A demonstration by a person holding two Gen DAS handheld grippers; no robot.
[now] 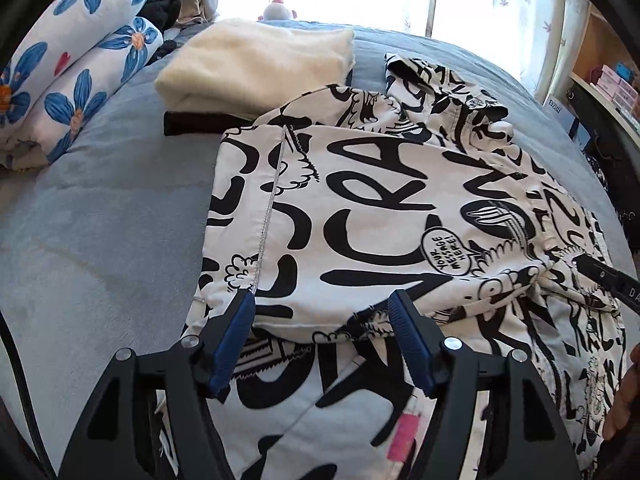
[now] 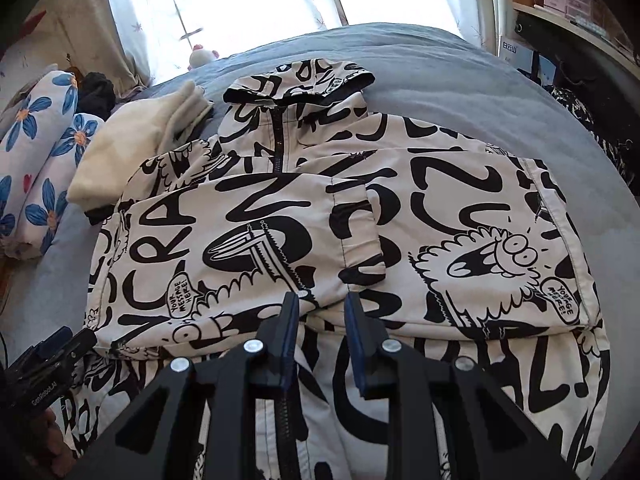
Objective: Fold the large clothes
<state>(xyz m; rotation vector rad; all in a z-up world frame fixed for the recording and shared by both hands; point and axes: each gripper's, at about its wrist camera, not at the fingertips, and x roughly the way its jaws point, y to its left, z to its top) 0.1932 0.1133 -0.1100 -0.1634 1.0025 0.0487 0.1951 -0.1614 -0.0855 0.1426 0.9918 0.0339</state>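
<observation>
At far left we see two plump rolled floral pillows point(image 1: 76, 80), white cotton printed with blue petals, leaning at the edge of the soft grey-blue bed point(image 1: 100, 220). Next comes a fluffy cream blanket point(image 1: 256, 64), folded into a thick slab over a strip of black cloth. Beside it, across the middle of the bed, lies the jacket point(image 1: 360, 184), smooth white fabric covered in bold black graffiti lettering and cartoon faces, sleeves folded flat across its front, hood point(image 2: 300, 88) toward the window. Our left gripper point(image 1: 322, 300) hovers with ribbed blue pads spread wide, empty. Further right, our right gripper point(image 2: 322, 300) has its jaws parted more narrowly, grasping nothing, over the jacket's lower fold.
</observation>
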